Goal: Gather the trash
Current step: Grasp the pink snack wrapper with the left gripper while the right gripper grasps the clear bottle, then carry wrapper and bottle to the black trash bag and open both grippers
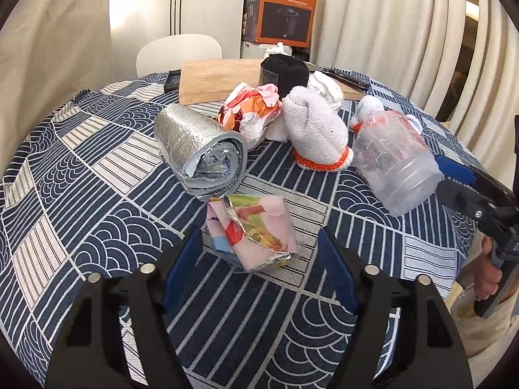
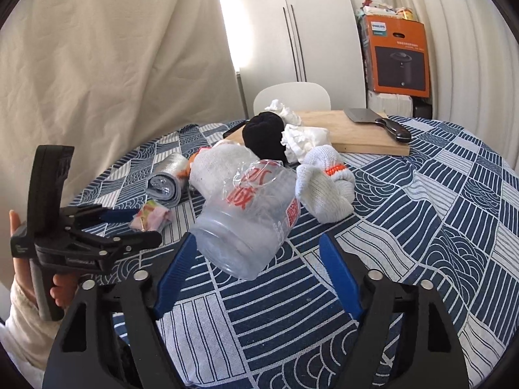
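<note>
A crumpled colourful foil wrapper (image 1: pixel 253 236) lies on the blue patterned tablecloth (image 1: pixel 97 178). My left gripper (image 1: pixel 258 231) straddles it, and a gap shows between each blue pad and the wrapper. A clear plastic bottle (image 2: pixel 246 220) with red print lies on its side, base towards the right wrist camera. My right gripper (image 2: pixel 258 238) is open around that base, with its right pad clear of the plastic. The left wrist view shows the bottle (image 1: pixel 395 162) and the right gripper (image 1: pixel 442 176) at the table's right edge. In the right wrist view, the left gripper (image 2: pixel 147 225) reaches the wrapper (image 2: pixel 152 217).
Behind them lie a silver foil roll (image 1: pixel 201 149), a crumpled orange-and-white paper (image 1: pixel 249 110), white knit gloves (image 1: pixel 314 129), a black bundle (image 1: pixel 285 71) and white tissue (image 1: pixel 324 86). A cleaver (image 2: pixel 373 120) rests on a wooden board (image 1: pixel 211 77). A white chair (image 1: pixel 178 52) stands beyond.
</note>
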Demonstrator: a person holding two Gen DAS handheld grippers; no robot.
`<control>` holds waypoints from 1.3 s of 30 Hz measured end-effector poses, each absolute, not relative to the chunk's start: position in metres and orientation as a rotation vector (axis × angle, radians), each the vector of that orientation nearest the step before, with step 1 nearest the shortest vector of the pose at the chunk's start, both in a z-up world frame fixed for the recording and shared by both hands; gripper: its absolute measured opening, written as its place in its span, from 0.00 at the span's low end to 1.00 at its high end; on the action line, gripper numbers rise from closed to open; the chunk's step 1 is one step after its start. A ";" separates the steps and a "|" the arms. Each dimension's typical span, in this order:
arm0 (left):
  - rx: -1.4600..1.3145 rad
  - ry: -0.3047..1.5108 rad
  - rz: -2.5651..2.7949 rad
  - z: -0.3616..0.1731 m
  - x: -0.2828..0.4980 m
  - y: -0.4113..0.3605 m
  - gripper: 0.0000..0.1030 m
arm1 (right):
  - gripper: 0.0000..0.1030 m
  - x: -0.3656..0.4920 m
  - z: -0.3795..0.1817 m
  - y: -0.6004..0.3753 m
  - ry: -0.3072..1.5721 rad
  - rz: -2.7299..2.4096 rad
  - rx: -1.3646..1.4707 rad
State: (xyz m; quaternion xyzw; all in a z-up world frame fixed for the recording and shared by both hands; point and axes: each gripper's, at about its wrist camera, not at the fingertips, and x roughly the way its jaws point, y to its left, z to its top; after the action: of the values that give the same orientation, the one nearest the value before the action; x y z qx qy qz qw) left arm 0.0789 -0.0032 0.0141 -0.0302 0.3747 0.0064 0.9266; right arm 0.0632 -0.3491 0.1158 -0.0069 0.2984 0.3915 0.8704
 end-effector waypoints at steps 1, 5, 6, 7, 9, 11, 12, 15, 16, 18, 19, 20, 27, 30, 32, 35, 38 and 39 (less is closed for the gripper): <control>-0.042 0.773 0.034 0.014 0.081 -0.004 0.53 | 0.83 0.064 0.116 -0.350 0.629 0.823 -0.006; -0.069 0.777 0.013 0.016 0.081 0.002 0.53 | 0.83 0.067 0.113 -0.349 0.652 0.823 -0.002; -0.055 0.774 0.017 0.017 0.080 0.001 0.53 | 0.83 0.068 0.113 -0.347 0.656 0.820 -0.005; -0.037 0.768 0.020 0.017 0.079 -0.001 0.53 | 0.83 0.068 0.112 -0.346 0.660 0.819 -0.007; -0.012 0.761 0.019 0.018 0.075 -0.003 0.53 | 0.84 0.069 0.111 -0.342 0.672 0.817 -0.007; 0.001 0.756 0.016 0.020 0.071 -0.005 0.53 | 0.84 0.071 0.110 -0.336 0.686 0.812 -0.010; 0.010 0.752 0.013 0.021 0.069 -0.006 0.53 | 0.84 0.072 0.110 -0.332 0.691 0.808 -0.014; 0.033 0.734 0.008 0.023 0.060 -0.006 0.53 | 0.84 0.071 0.110 -0.326 0.699 0.798 -0.021; 0.035 0.728 0.003 0.024 0.057 -0.006 0.53 | 0.84 0.072 0.111 -0.323 0.702 0.795 -0.024; 0.040 0.720 -0.001 0.025 0.052 -0.005 0.53 | 0.84 0.073 0.111 -0.317 0.708 0.785 -0.028; 0.042 0.716 -0.003 0.026 0.050 -0.005 0.53 | 0.84 0.074 0.112 -0.314 0.710 0.777 -0.029; 0.044 0.711 -0.005 0.026 0.048 -0.004 0.53 | 0.84 0.075 0.112 -0.312 0.713 0.771 -0.027; 0.037 0.686 -0.014 0.027 0.035 0.002 0.53 | 0.65 0.080 0.113 -0.300 0.715 0.738 -0.047; 0.032 0.678 -0.014 0.027 0.031 0.002 0.53 | 0.65 0.075 0.116 -0.301 0.697 0.739 -0.061; 0.032 0.672 -0.015 0.028 0.029 0.002 0.53 | 0.65 0.070 0.120 -0.304 0.681 0.744 -0.069; 0.035 0.663 -0.020 0.031 0.024 -0.002 0.53 | 0.65 0.062 0.126 -0.308 0.655 0.755 -0.080; 0.049 0.652 -0.032 0.033 0.017 -0.008 0.53 | 0.65 0.053 0.132 -0.315 0.629 0.763 -0.087; 0.049 0.649 -0.038 0.034 0.014 -0.010 0.53 | 0.65 0.049 0.134 -0.317 0.621 0.765 -0.091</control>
State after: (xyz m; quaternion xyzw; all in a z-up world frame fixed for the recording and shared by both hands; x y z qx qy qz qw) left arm 0.0145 -0.0099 0.0339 0.0241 0.3189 -0.0189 0.9473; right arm 0.0491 -0.3167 0.1341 -0.0435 0.2979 0.3670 0.8801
